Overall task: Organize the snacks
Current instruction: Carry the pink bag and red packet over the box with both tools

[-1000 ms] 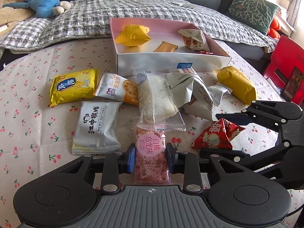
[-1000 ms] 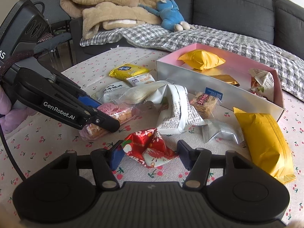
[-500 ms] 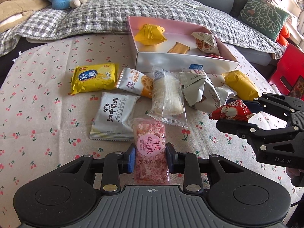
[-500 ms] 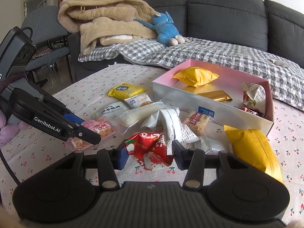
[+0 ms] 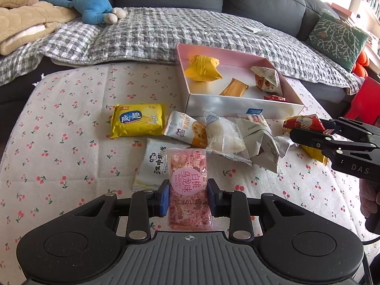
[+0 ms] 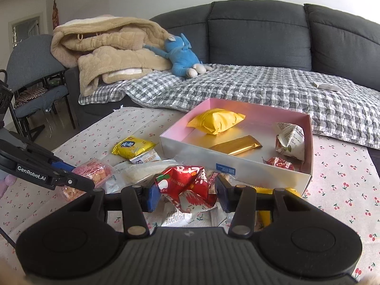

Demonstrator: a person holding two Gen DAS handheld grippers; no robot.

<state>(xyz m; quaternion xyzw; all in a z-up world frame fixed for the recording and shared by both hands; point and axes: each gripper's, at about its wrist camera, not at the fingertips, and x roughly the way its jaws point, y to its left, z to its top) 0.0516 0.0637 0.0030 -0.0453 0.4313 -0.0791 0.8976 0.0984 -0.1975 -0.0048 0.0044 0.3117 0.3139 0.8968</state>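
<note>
From the left wrist camera, the left tool [image 5: 187, 197] pinches a pink snack packet [image 5: 188, 187] between its blue pads, the packet lifted clear of the cherry-print surface [image 5: 59, 142]. Beyond it lie a yellow biscuit pack [image 5: 137, 120], a white panda-print packet [image 5: 154, 163] and a clear-wrapped white snack [image 5: 224, 137]. The pink-lined box [image 5: 237, 104] sits further back, holding a yellow pouch [image 5: 203, 68] and a gold bar [image 5: 234, 87]. At the right edge, the right tool [image 5: 306, 128] carries a red foil packet [image 5: 302, 122] near the box's front corner.

From the right wrist camera, the right tool [image 6: 186, 193] is pressed onto the crumpled red foil packet [image 6: 187, 187], held above the loose snacks and just in front of the box [image 6: 190, 148]. The left tool [image 6: 78, 180] shows at the left, gripping the pink packet [image 6: 95, 172].
</note>
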